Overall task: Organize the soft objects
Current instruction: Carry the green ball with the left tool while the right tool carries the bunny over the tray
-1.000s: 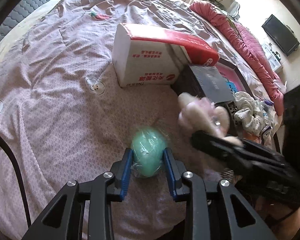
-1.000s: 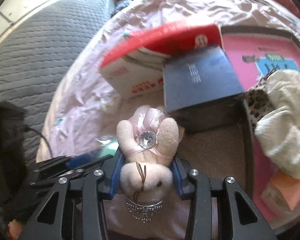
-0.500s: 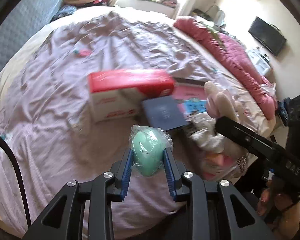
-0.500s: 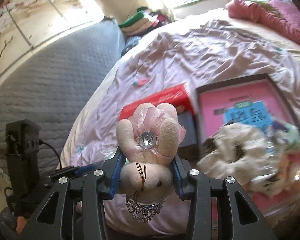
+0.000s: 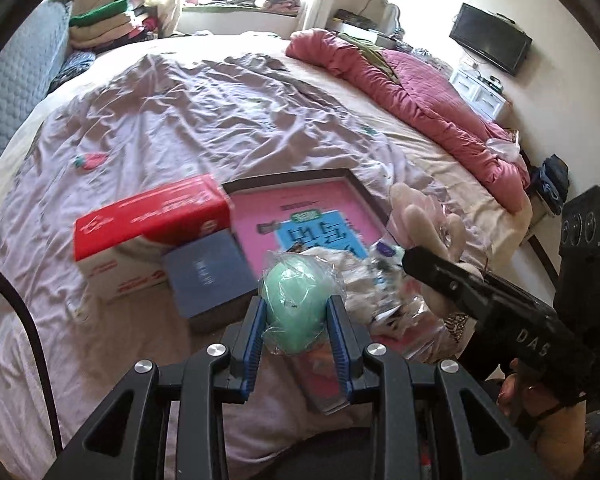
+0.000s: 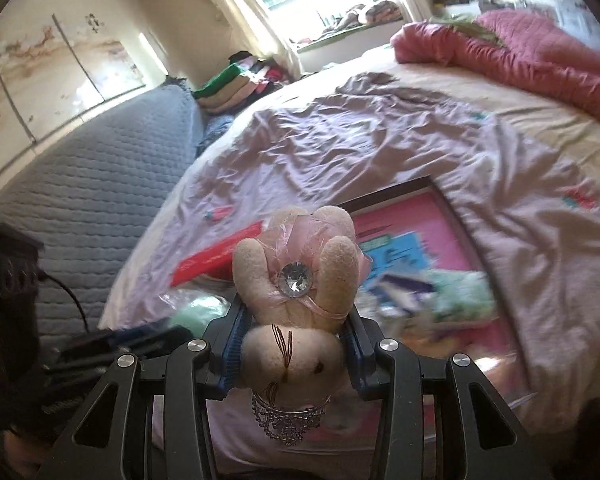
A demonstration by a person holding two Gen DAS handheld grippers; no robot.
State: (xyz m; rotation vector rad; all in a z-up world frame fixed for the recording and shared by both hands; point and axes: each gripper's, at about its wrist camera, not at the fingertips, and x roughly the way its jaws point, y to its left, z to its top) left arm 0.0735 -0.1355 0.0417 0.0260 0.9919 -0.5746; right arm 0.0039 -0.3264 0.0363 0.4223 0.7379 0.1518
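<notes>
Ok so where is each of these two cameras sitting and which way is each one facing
Left wrist: rides the left gripper, looking along its fingers over the bed; its blue pads clamp a wrapped green ball; the right gripper enters from the right.
Right wrist: rides the right gripper, facing the same bed toward the window; it clamps a plush bunny.
Shared: red box, pink tray, bunny.
</notes>
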